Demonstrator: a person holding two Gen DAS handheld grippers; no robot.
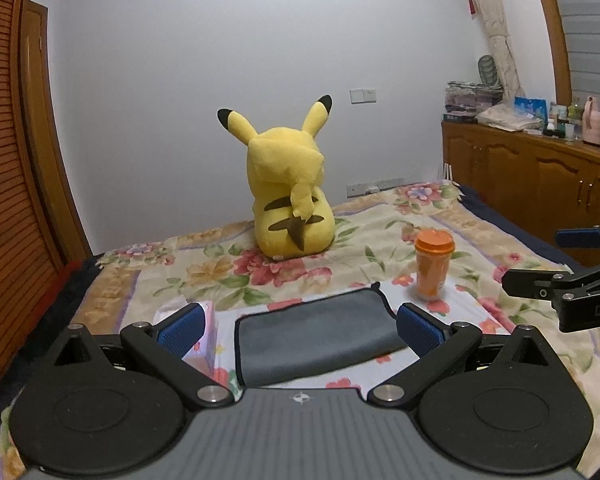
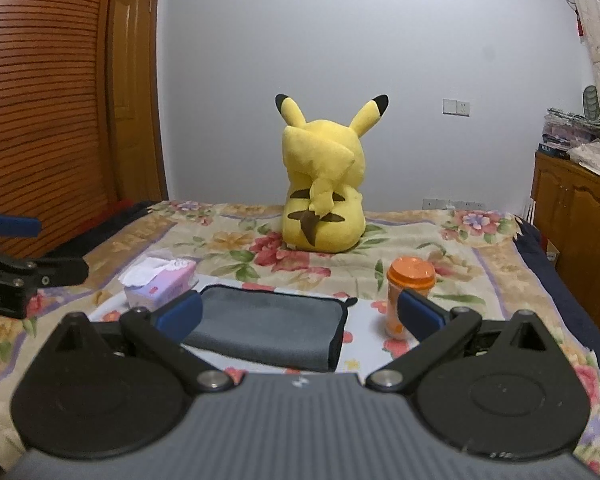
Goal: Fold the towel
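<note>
We count one grey towel [image 1: 316,332] folded flat on the floral bed [image 1: 220,264], one tissue box [image 2: 160,284], one orange cup [image 1: 434,264], one yellow plush [image 1: 292,188]. Left hand-held gripper [image 1: 300,330] and right hand-held gripper [image 2: 300,312] both spread wide, empty. White wall, wooden cabinet [image 1: 540,184].

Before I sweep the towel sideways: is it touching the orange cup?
Apart. The right wrist view shows floral bedspread between the towel and the cup.
</note>
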